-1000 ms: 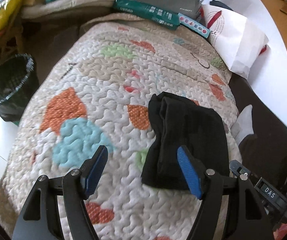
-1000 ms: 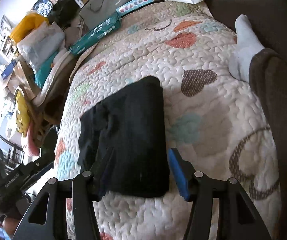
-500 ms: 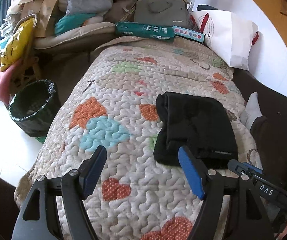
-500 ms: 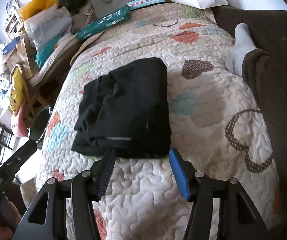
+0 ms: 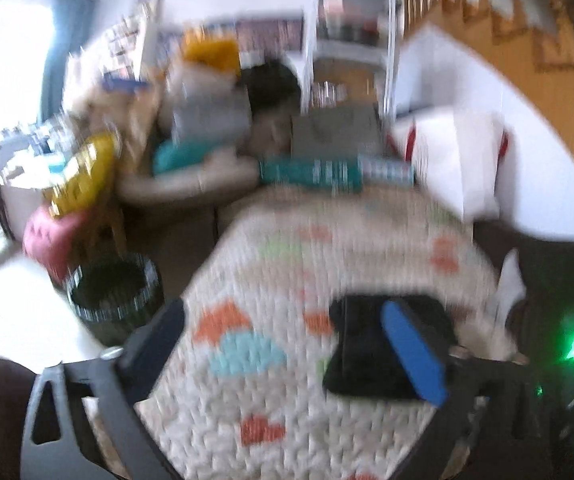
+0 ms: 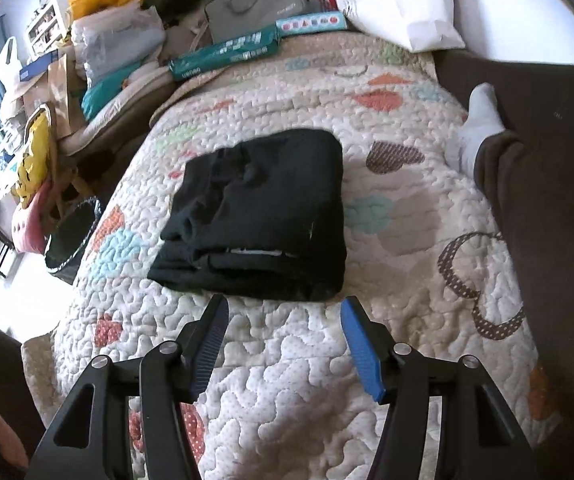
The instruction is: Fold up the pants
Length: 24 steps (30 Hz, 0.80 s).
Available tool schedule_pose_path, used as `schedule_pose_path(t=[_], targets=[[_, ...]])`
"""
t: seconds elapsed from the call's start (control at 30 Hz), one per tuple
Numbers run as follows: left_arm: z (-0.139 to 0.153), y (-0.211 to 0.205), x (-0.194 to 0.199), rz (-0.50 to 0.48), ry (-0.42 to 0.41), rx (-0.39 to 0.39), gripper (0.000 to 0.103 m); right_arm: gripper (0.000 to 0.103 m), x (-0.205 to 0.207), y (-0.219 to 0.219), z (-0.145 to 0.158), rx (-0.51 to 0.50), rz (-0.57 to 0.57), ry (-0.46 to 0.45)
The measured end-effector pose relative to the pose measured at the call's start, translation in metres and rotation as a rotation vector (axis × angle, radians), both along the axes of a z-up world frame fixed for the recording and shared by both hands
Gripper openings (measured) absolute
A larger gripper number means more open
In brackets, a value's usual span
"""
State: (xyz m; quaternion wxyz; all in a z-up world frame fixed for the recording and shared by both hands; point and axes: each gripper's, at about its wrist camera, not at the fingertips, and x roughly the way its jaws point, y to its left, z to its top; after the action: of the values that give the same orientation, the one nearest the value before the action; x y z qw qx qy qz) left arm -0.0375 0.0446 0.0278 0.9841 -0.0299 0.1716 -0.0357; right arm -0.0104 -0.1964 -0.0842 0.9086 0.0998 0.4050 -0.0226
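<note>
Right gripper [image 6: 283,340]: angling steeply down toward the quilt [image 6: 407,264], its blue-padded jaws standing partly apart and easing wider, with nothing between them, only quilted fabric beneath. Just beyond its fingertips, not touching them, the black pants [image 6: 259,216] are lying folded into a compact rectangle near the middle of the quilt, layered edges facing the gripper. Left gripper [image 5: 283,344]: pointing more nearly level across the bed in a motion-blurred view, its jaws spreading very wide and gripping nothing; its right finger [image 5: 411,352] is overlapping the pants [image 5: 363,348] in that view, though contact cannot be judged. Outward: a person's white-socked foot [image 6: 475,124] and brown trouser leg [image 6: 547,208] are resting along the quilt's right edge; a black-lined bin [image 6: 71,236] is standing on the floor at left; a teal box [image 6: 227,56], grey bag [image 6: 255,4] and white bag [image 6: 399,0] are sitting at the far end.
</note>
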Motion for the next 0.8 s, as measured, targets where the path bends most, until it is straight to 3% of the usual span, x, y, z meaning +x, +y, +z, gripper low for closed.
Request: schedule_pose_path(t=[0.1,0.17,0.43,0.5,0.63,0.7,0.8], targets=[[0.018,-0.006,-0.009,0.032,-0.063,0.064,0.103,0.064,-0.007,0.002,0.008,-0.026,-0.009,-0.043],[0.024,-0.013,-0.010,0.055,-0.053,0.113,0.103,0.065,-0.011,0.004,0.011,-0.032,-0.007,-0.056],[0.000,-0.029,0.008,-0.018,0.159,0.160,0.103,0.066,-0.013,0.005,0.008,-0.017,-0.003,-0.042],[-0.010,-0.030,0.018,-0.049,0.232,0.137,0.103,0.066,-0.013,0.000,0.010,-0.004,-0.014,-0.046],[-0.041,-0.033,0.066,-0.157,0.480,0.007,0.103,0.067,0.000,-0.014,0.019,0.078,-0.012,-0.023],[-0.059,-0.035,0.094,-0.189,0.565,-0.046,0.103,0.067,0.016,-0.021,0.027,0.091,0.016,0.014],[-0.081,-0.041,0.130,-0.196,0.631,-0.063,0.103,0.070,0.052,-0.033,0.032,0.083,0.058,0.088]])
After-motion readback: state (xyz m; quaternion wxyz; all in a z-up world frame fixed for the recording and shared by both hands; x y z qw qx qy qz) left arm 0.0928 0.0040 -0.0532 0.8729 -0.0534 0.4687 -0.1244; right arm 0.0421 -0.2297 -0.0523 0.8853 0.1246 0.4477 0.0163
